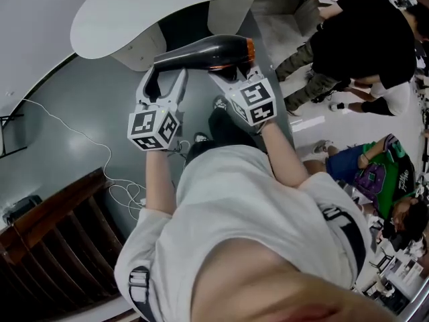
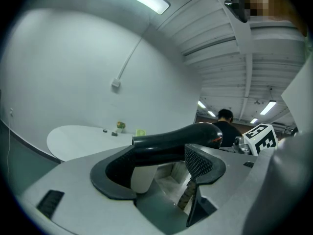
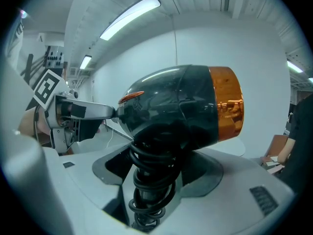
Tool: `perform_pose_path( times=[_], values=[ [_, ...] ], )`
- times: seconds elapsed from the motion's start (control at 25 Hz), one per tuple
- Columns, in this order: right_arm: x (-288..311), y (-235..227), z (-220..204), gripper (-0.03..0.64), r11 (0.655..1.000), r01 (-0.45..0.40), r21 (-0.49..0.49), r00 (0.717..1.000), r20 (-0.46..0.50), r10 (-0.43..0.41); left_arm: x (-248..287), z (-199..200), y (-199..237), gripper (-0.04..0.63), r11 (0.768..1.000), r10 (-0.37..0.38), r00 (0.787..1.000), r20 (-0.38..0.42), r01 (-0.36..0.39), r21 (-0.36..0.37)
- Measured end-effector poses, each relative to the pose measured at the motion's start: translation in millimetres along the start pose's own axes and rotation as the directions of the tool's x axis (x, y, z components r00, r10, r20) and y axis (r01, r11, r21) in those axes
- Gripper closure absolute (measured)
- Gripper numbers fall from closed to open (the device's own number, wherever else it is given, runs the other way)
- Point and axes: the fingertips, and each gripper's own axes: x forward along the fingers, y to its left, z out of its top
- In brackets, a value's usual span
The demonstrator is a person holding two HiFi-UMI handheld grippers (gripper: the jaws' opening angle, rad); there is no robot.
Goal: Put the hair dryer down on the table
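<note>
The hair dryer [image 1: 208, 51] is black with an orange ring at one end and hangs in the air just short of the white round table [image 1: 174, 5]. My right gripper [image 1: 231, 72] is shut on its handle, which is wrapped in coiled black cord [image 3: 149, 180]; the dryer's body [image 3: 181, 106] fills the right gripper view. My left gripper [image 1: 164, 79] stands open. The long black barrel [image 2: 171, 141] lies across its fingertips [image 2: 200, 163]; I cannot tell whether they touch. The table [image 2: 78, 138] lies beyond them.
The table's pale pedestal [image 1: 224, 15] stands under its top. Small items [image 2: 120, 126] sit on the tabletop. People [image 1: 362, 39] stand and sit at the right. A white cable [image 1: 100, 153] trails over the grey floor. Dark wooden steps [image 1: 60, 247] fill the lower left.
</note>
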Motion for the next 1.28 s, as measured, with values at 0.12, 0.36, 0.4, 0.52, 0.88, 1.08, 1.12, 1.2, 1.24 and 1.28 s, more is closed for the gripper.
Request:
perform_pose_path(
  times=[0.12,0.36,0.4,0.52,0.88,1.08,1.12,1.2,1.24,1.28],
  values=[
    [15.7,-4.7,3.1,0.331,1.0,-0.001,-0.007,1.0,0.008,0.001,10.1,2.0,12.2,0.264,1.0,0.005,1.0,0.0,-0.005,0.003],
    [54.9,-40.3,17.8,0.331,1.0,-0.014,0.007,1.0,0.008,0.014,57.3,18.3,33.5,0.265,1.0,0.016,1.0,-0.011,-0.015,0.014],
    [60.1,-47.7,20.7,0.331,1.0,-0.015,0.008,1.0,0.007,0.015,66.0,21.8,35.5,0.265,1.0,0.017,1.0,-0.011,-0.017,0.015],
    [74.5,-67.6,26.2,0.331,1.0,-0.025,0.007,1.0,0.008,0.025,89.1,28.9,40.2,0.265,1.0,0.025,1.0,-0.014,-0.025,0.018],
    [105.1,-114.0,35.2,0.331,0.998,-0.06,0.028,0.998,0.017,0.06,141.9,41.9,46.6,0.265,0.998,0.058,0.998,-0.027,-0.057,0.039],
    [117.0,-140.3,39.3,0.331,0.996,-0.079,0.027,0.997,0.022,0.078,169.1,47.5,44.6,0.265,0.996,0.078,0.996,-0.032,-0.076,0.055],
    [119.1,-142.4,40.3,0.331,0.996,-0.084,0.029,0.996,0.023,0.083,171.7,48.8,45.3,0.265,0.995,0.082,0.996,-0.033,-0.08,0.059],
    [121.9,-147.8,41.8,0.331,0.995,-0.093,0.035,0.995,0.026,0.092,177.6,51.1,45.0,0.265,0.994,0.088,0.996,-0.035,-0.085,0.066],
    [122.9,-152.2,42.6,0.331,0.995,-0.097,0.037,0.995,0.028,0.096,181.9,52.4,43.9,0.267,0.994,0.09,0.995,-0.035,-0.088,0.071],
    [124.2,-157.5,43.7,0.331,0.994,-0.099,0.038,0.995,0.032,0.098,187.0,54.0,42.5,0.265,0.993,0.093,0.995,-0.035,-0.09,0.075]
  ],
)
